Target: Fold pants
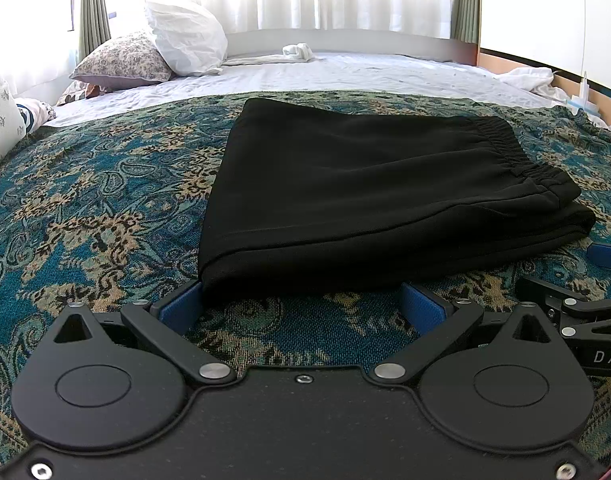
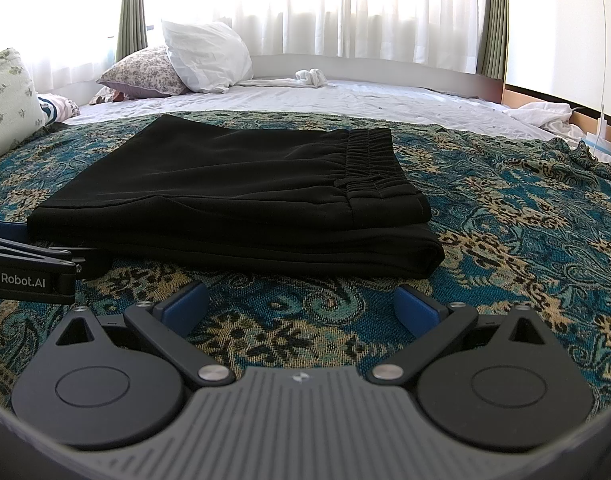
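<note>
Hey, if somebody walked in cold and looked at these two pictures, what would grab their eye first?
First the black pants, folded into a flat stack on the teal paisley bedspread, elastic waistband on the right. Next the two open grippers with blue pads: the left gripper is right at the stack's near edge, the right gripper is just short of it. Behind, a white pillow leans against the bright curtained window.

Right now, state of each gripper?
Left gripper: open, jaws wide, holding nothing; left pad touches the pants edge.
Right gripper: open, empty, short of the pants.
</note>
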The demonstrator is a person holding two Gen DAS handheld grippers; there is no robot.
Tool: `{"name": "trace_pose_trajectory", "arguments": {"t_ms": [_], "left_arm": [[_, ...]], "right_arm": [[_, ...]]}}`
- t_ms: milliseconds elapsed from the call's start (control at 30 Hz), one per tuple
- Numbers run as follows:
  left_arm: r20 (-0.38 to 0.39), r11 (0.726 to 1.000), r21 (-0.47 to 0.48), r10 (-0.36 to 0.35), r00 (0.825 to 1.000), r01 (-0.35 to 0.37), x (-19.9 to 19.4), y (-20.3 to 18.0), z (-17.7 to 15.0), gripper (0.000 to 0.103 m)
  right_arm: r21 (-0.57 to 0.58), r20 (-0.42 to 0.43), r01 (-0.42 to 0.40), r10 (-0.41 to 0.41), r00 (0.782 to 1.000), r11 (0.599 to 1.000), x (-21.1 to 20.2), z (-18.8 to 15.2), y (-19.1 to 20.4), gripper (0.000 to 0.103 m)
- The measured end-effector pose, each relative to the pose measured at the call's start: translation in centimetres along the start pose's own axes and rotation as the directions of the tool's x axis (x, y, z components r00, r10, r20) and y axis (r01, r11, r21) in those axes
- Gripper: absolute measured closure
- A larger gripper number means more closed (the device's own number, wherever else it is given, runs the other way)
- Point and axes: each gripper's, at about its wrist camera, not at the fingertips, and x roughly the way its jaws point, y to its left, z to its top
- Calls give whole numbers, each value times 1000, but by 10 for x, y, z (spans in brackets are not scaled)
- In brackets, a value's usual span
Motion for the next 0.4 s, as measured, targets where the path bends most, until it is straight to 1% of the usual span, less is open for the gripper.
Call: {"name": "trace_pose_trajectory", "arguments": {"t_ms": [400], "left_arm": [[12,1000,3,-5,1000,5,-1,1,-1,0]], "right_arm": [[0,1,-1,1,1000,1000,0,0,0,0]]}}
